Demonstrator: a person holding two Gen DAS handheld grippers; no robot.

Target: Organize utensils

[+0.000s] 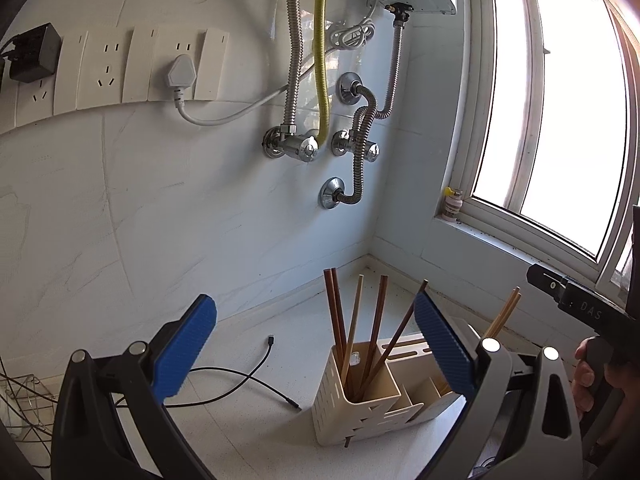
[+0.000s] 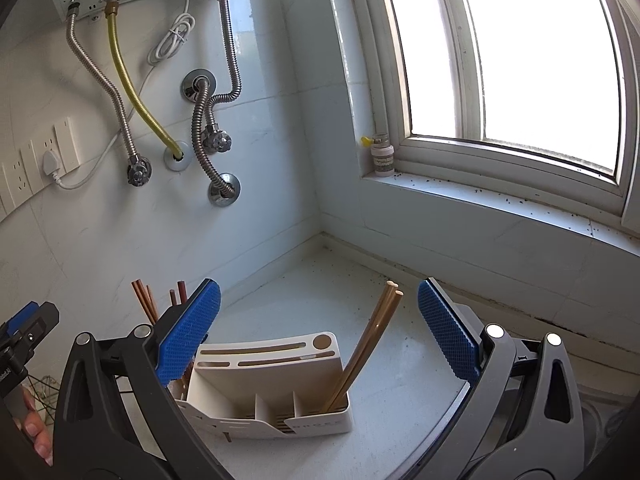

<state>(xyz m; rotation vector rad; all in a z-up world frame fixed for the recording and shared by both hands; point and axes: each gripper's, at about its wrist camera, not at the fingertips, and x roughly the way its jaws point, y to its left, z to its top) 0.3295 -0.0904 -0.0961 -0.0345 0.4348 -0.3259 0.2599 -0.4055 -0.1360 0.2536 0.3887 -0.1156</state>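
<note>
A cream utensil holder (image 1: 356, 412) (image 2: 276, 396) with several compartments stands on the white counter in the corner. Several dark brown chopsticks (image 1: 352, 332) (image 2: 146, 300) stand in its left end compartment. Light bamboo chopsticks (image 2: 366, 344) (image 1: 506, 314) lean in its right end compartment. My left gripper (image 1: 316, 348) is open and empty, above and in front of the holder's left end. My right gripper (image 2: 320, 332) is open and empty, above the holder's middle. Each gripper shows at the edge of the other's view.
A thin black cable (image 1: 240, 380) lies on the counter (image 2: 304, 304) left of the holder. A wire rack (image 1: 24, 404) sits at the far left. Hoses and valves (image 1: 304, 148) hang on the wall behind. A window sill (image 2: 500, 200) with a small bottle (image 2: 382, 156) is to the right.
</note>
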